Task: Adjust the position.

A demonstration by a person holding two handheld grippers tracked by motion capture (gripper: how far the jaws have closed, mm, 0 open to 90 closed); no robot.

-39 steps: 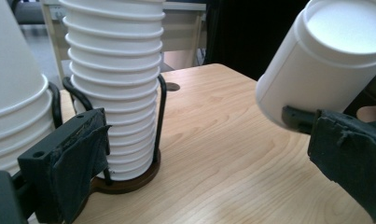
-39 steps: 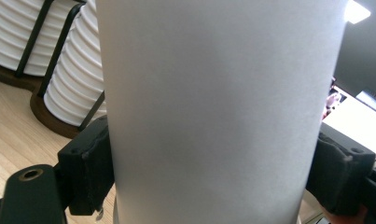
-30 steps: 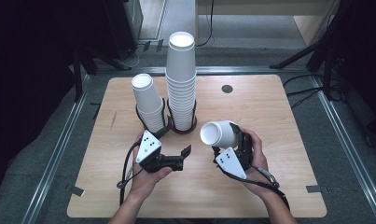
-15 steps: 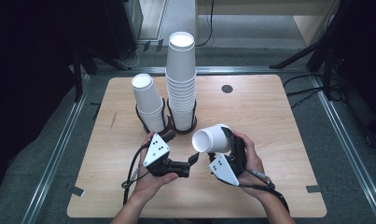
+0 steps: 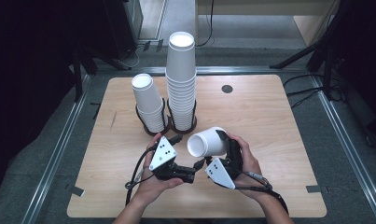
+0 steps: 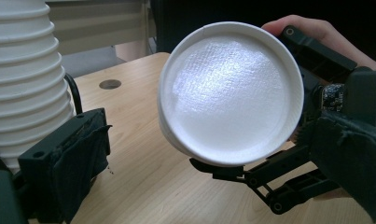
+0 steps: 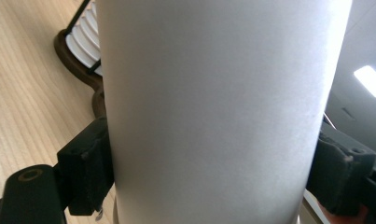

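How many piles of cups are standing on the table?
2. A short pile stands left, and a tall pile right beside it, each in a dark ring holder. One more cup is not in a pile: the right tongs hold it sideways.

A lab: wooden table (image 5: pixel 269 121) among tripod legs (image 5: pixel 307 51) (cables (image 5: pixel 311 88) trailing).

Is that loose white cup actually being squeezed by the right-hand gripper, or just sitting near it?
Touching. In the right gripper view, both black jaws press flat against opposite sides of the white cup, with no gap. The high view shows the right gripper carrying it above the table.
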